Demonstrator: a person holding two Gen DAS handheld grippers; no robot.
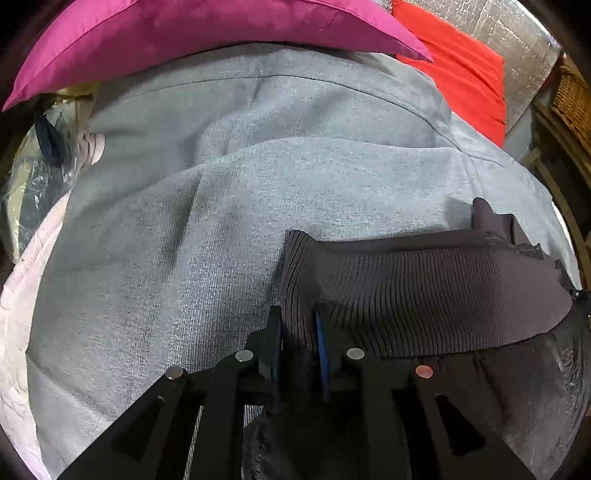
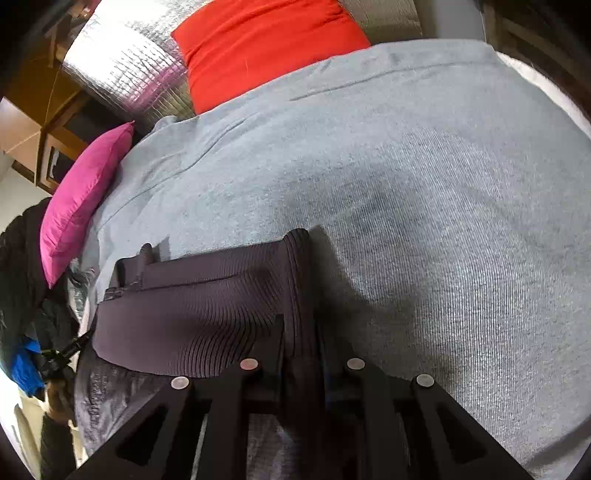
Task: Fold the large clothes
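A dark purple-brown ribbed knit garment (image 1: 424, 288) lies folded on a grey blanket (image 1: 221, 221). My left gripper (image 1: 298, 325) is shut on the garment's left end, the ribbed cloth pinched between its fingers. My right gripper (image 2: 301, 332) is shut on the garment's (image 2: 192, 310) right end, the folded edge running between its fingers. The garment stretches between the two grippers, held just above the grey blanket (image 2: 443, 221). The fingertips are partly buried in the cloth.
A magenta pillow (image 1: 184, 33) and a red pillow (image 1: 465, 74) lie at the back, also seen in the right wrist view as magenta (image 2: 81, 206) and red (image 2: 266, 48). Silver quilted padding (image 2: 125, 66) stands behind. A wicker basket (image 1: 572, 99) and a clothes pile (image 2: 29, 280) flank the bed.
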